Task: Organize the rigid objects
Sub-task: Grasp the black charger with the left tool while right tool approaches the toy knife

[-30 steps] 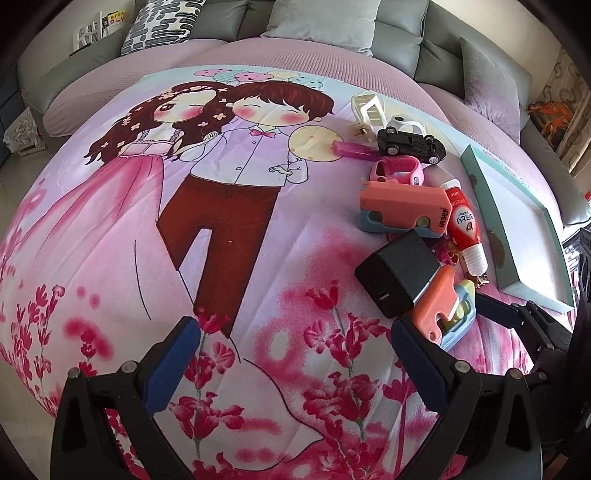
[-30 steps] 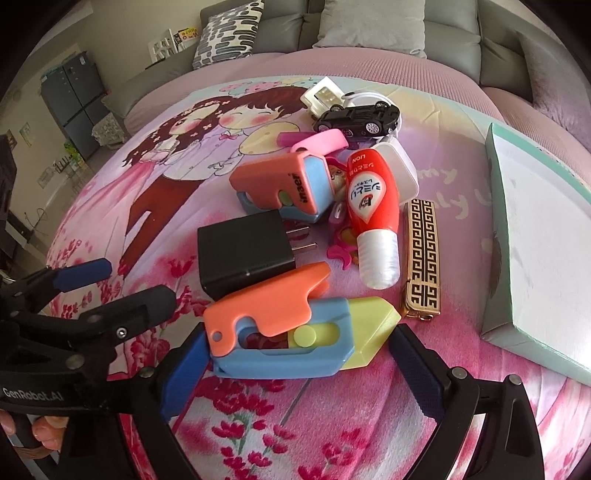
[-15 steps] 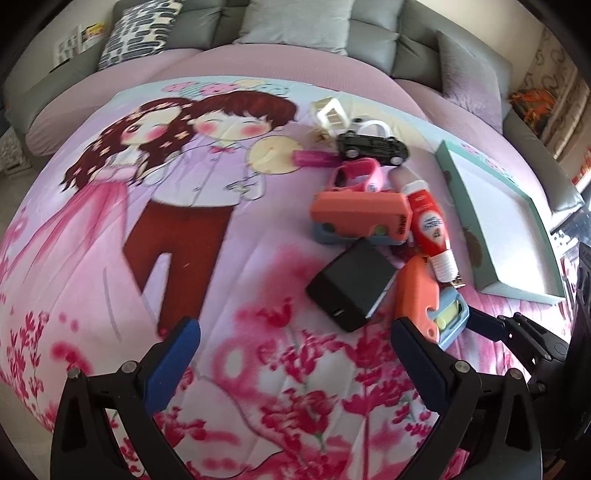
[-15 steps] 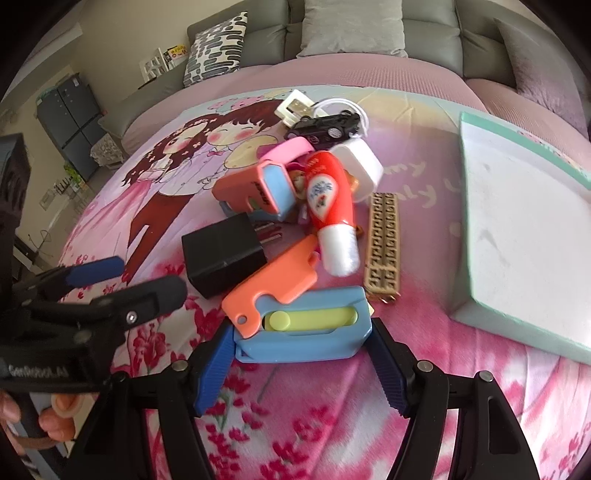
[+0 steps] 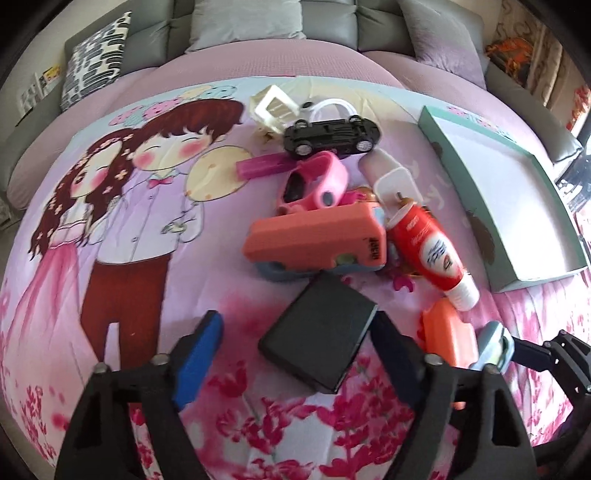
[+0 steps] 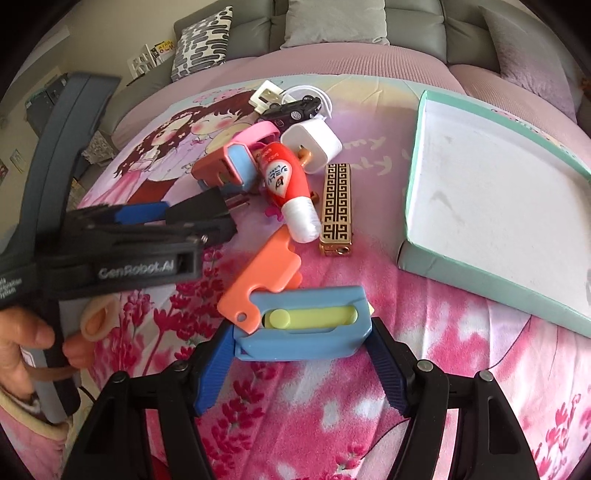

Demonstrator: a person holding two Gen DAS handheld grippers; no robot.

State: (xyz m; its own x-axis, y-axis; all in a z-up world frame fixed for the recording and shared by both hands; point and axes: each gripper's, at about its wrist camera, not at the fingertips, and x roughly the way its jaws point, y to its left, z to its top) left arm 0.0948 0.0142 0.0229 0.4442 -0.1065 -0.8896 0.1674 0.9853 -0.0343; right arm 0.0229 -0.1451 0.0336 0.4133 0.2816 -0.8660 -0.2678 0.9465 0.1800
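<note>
A big bed was covered by a pink cartoon blanket [image 5: 122, 206], and grey cushions [image 6: 332, 22] were lined up along its far edge. A mint-green box lid [image 6: 491, 192] was laid open near the right edge of the bed, with nothing seen inside it.

A heap of small hard things was piled on the middle of the blanket. A pink and blue toy case [image 5: 314, 236] was laid at the front of the heap, and a black charger block [image 5: 317, 336] was set just in front of it. A black toy car [image 5: 332, 134] was parked at the far side, and a pink toy camera [image 5: 317, 181] was tucked between the car and the case. A red tube [image 6: 286, 181] was laid beside a white plug [image 6: 312, 142] and a gold patterned lighter [image 6: 336, 206].

The left gripper [image 5: 295, 338] was held over the black charger block. Its jaws were being closed, with the block between them, but the blue pads [image 5: 195, 354] were not pressed on it yet.

The right gripper [image 6: 301, 354] was closed about halfway on a blue and orange toy cutter [image 6: 303, 325] near the front edge of the bed. The cutter was squeezed at both ends by the pads.
</note>
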